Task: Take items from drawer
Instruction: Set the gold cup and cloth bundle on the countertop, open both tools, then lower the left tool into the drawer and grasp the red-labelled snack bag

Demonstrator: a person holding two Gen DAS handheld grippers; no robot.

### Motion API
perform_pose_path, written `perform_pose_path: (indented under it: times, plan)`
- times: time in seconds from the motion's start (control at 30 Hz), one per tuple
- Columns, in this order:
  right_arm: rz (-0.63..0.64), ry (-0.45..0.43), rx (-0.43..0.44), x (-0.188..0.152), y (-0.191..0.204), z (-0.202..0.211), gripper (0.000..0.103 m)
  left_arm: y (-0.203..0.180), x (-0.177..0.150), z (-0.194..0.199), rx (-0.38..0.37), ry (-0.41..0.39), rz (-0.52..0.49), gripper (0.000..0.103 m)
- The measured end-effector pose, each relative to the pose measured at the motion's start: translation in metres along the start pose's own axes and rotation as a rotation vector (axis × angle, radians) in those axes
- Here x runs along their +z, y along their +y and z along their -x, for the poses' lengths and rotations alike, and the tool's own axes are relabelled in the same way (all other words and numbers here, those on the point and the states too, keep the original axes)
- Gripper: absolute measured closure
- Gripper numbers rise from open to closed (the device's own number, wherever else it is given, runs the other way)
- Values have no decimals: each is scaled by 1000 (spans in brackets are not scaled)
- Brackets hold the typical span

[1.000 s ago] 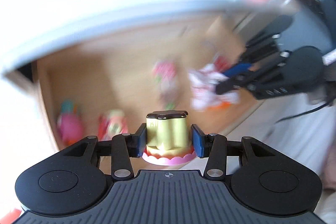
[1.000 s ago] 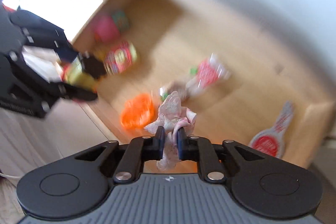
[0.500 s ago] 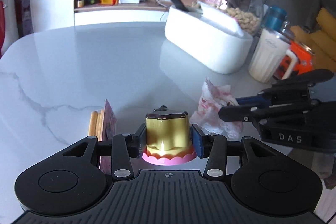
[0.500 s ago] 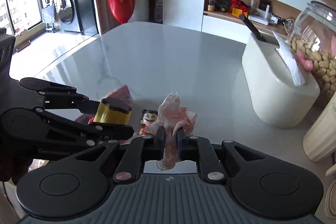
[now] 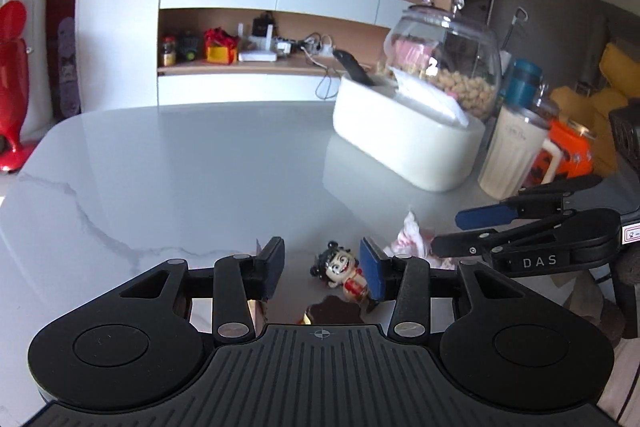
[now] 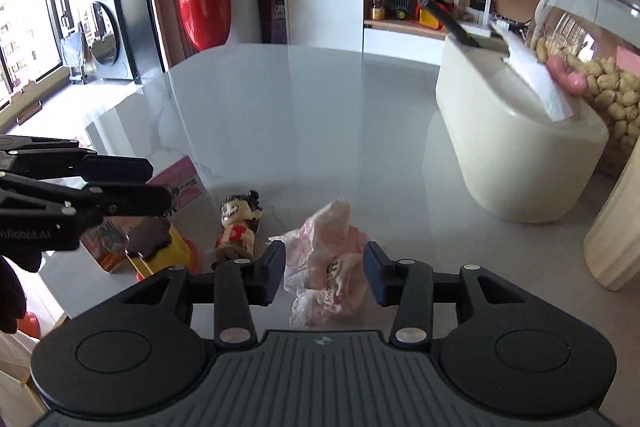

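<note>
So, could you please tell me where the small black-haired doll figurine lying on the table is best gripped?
Grip the small black-haired doll figurine across its red torso, coming from above: it lies flat, and the waist looks narrower than the round head.

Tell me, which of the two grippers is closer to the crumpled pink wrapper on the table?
The right one. The right gripper is open with the crumpled pink wrapper lying between its fingers. The left gripper is open beside it, over the yellow toy.

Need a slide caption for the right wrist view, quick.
Open right gripper around a crumpled wrapper on the marble table, doll figurine beside it.
</note>
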State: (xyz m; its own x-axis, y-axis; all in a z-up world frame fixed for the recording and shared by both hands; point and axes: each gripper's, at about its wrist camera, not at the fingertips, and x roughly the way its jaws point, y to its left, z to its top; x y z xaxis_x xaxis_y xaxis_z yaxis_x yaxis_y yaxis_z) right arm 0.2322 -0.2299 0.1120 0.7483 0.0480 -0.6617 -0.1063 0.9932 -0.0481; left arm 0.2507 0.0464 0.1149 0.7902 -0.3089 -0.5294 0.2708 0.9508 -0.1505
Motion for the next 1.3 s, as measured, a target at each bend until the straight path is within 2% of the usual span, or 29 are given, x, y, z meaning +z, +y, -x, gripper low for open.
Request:
perform_pose_path:
  times: [0.1,0.23,0.37,0.5,0.6,0.7,0.83,0.93,1.1,1.2,1.3]
  plan:
    - [-9,-35,13,3,-3,24,55,0,0,22,-22,37,-23,58]
    - [-10,-26,101,-7,-4,52,51,-12,-33,42,-72,174,-106,58]
    - [33,56,207,-32,7,65,51,-27,-85,39,-182,392,-142,58]
    - [84,143,235,-56,23,62,51,-44,-131,12,-256,635,-202,58]
    - [67,215,248,-79,25,56,51,-56,-147,-20,-256,736,-206,58]
    - [65,267,223,-100,20,48,51,-70,-153,-49,-234,743,-242,58]
    - [5,282,199,-115,6,44,51,-85,-164,-84,-136,761,-317,58]
    - [-42,290,181,-118,-4,43,51,-86,-173,-102,-83,802,-320,58]
    - [-52,287,201,-121,-8,48,51,-86,-186,-120,-65,860,-308,56]
    - [-38,299,199,-124,-6,47,51,-82,-187,-123,-53,858,-301,54]
    - [-23,307,188,-125,-3,46,51,-80,-189,-125,-43,849,-304,56]
